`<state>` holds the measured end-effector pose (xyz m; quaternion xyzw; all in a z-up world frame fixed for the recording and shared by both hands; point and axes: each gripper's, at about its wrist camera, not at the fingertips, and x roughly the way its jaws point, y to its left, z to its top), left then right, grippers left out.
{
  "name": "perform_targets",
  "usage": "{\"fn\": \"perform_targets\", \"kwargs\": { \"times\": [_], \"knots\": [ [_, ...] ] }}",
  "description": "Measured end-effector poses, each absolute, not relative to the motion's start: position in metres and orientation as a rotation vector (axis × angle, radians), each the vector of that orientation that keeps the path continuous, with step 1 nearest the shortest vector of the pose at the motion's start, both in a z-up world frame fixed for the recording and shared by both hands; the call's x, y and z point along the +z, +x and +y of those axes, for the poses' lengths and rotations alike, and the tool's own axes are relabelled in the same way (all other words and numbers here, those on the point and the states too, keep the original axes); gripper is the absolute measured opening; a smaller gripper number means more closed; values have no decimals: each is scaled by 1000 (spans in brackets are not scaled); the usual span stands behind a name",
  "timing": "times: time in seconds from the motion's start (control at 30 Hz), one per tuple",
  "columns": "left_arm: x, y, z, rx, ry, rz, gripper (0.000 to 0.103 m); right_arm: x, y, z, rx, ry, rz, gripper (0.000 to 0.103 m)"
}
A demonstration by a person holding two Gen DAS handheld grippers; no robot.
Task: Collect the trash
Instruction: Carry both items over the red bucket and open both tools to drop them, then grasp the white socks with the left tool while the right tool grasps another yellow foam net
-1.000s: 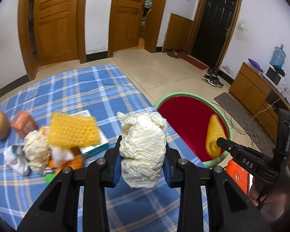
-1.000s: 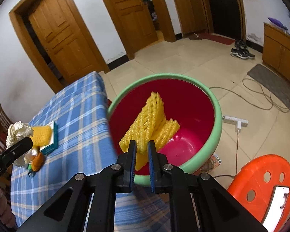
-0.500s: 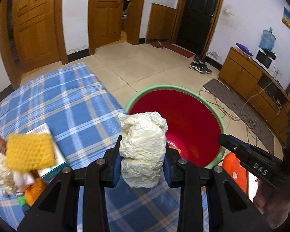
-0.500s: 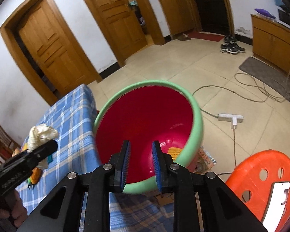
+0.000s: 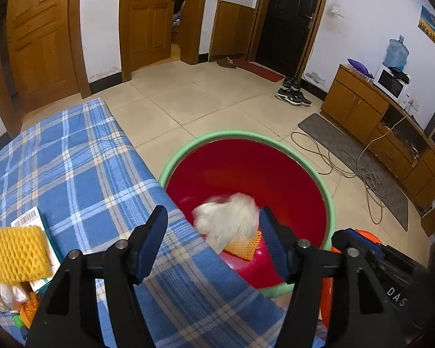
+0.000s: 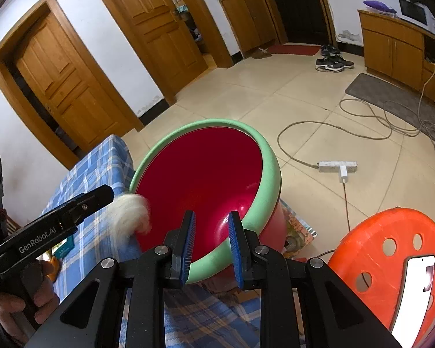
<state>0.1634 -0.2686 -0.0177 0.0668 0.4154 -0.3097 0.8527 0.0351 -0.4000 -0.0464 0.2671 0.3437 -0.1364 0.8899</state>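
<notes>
Jaws of the left gripper (image 5: 211,237) are spread wide, empty; the crumpled white paper wad (image 5: 227,221) is seen blurred over the green-rimmed red plastic tub (image 5: 319,179); right gripper (image 6: 210,240) jaws are narrowly parted, empty; remaining trash on the blue plaid desk (image 5: 72,159) is to be fetched next

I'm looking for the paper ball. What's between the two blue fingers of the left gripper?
In the left wrist view, the white paper wad, blurred, sits between the open left gripper's fingers, over the red bin, above a yellow foam net inside it.

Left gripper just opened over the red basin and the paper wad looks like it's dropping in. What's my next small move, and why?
Probably swing the left gripper back over the blue plaid table toward the yellow foam net. Its jaws stand wide apart and the blurred paper wad is already falling inside the basin, while more litter remains at the table's left edge.
</notes>
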Motion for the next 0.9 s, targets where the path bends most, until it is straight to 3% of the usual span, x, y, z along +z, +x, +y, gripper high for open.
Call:
{"fn": "perform_targets", "kwargs": {
  "times": [0.23,0.3,0.5,0.9],
  "knots": [
    [-13,161,-246,-605,111,892,65,-36,30,-391,-272,536,699,26],
    [-12,158,-237,-582,107,894,65,-32,28,-387,-267,532,693,37],
    [-5,152,-199,-512,72,899,65,-23,23,-374,-231,524,689,53],
    [12,147,-106,-335,4,854,67,-12,33,-330,-135,488,718,59]
  ]
}}
